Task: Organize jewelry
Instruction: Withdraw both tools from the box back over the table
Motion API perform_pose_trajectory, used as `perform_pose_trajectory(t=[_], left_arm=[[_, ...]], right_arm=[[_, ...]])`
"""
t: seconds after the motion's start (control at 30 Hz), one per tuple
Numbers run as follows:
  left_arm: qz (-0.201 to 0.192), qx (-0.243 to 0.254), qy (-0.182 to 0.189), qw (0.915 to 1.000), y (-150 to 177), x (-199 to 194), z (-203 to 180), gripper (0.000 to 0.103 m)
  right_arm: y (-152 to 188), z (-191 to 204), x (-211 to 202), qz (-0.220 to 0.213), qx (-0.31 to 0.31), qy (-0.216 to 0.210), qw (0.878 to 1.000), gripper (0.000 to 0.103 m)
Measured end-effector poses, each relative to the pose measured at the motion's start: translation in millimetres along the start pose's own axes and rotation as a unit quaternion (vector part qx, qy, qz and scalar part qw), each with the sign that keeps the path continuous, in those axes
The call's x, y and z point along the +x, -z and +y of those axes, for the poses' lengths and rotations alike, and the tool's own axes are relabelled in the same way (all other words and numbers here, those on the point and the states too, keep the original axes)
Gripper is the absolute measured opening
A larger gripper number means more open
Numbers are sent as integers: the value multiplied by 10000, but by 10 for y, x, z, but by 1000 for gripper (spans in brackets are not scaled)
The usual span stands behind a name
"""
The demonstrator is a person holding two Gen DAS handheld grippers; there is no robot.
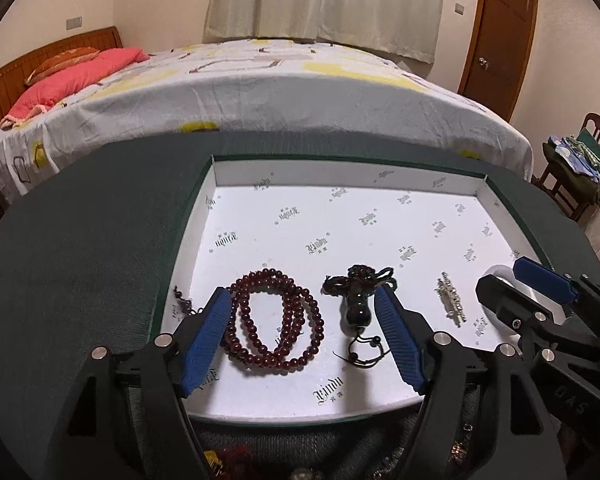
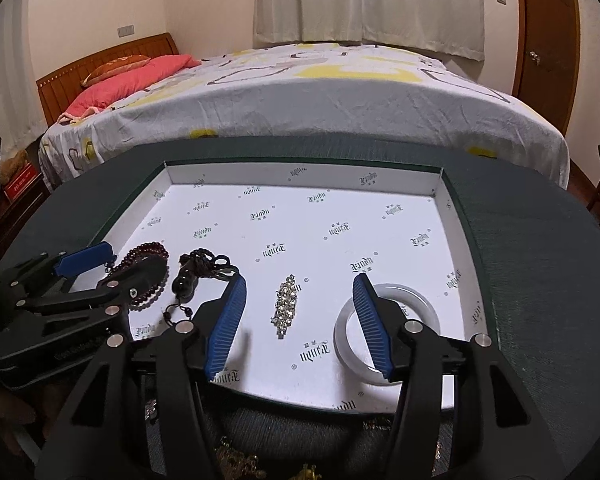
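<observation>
Beads (image 1: 276,320), lower centre in the tray (image 1: 380,216), are judged limp and light; a bunched strand is best pinched. Both grippers (image 1: 304,336) (image 2: 300,320) are held apart, empty.

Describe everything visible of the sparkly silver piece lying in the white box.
The sparkly silver rhinestone-studded piece is a narrow, elongated ornament, perhaps a brooch or hair clip, of silvery metal set with many small clear stones. It lies flat on the printed white floor of the shallow green-edged box, lengthwise away from the camera, between the dark gourd pendant and the white bangle, apart from both. Nothing touches it.
</observation>
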State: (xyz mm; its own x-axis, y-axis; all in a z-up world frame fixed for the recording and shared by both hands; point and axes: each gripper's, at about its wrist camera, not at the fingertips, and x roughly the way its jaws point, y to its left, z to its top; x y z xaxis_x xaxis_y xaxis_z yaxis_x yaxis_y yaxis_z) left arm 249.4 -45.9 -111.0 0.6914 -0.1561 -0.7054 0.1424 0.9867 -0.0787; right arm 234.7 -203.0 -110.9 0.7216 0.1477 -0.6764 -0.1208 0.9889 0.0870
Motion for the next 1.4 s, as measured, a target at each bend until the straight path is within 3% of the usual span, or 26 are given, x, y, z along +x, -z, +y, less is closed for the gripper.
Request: perform_pose_trajectory(t=[0.33,0.6,0.97,1.3,1.4], left_arm=[[-459,-55,-79,9989,6,-495,-35,72],[-576,-92,-188,9981,135,-776,13,72],[-285,-253,-313,9988,595,-917,131,72],[69,-271,-374,9989,896,-854,159,72],[107,-239,-382,9989,925,-829,154,72]], right_arm=[[19,-20,-452,-277,-24,-19,9996,54],[185,-139,-781,-326,34,93,9994,54],[669,-198,-953,44,45,198,9998,54],[900,-209,-824,374,59,148,9992,52],[901,-195,-757,423,35,121,9990,43]])
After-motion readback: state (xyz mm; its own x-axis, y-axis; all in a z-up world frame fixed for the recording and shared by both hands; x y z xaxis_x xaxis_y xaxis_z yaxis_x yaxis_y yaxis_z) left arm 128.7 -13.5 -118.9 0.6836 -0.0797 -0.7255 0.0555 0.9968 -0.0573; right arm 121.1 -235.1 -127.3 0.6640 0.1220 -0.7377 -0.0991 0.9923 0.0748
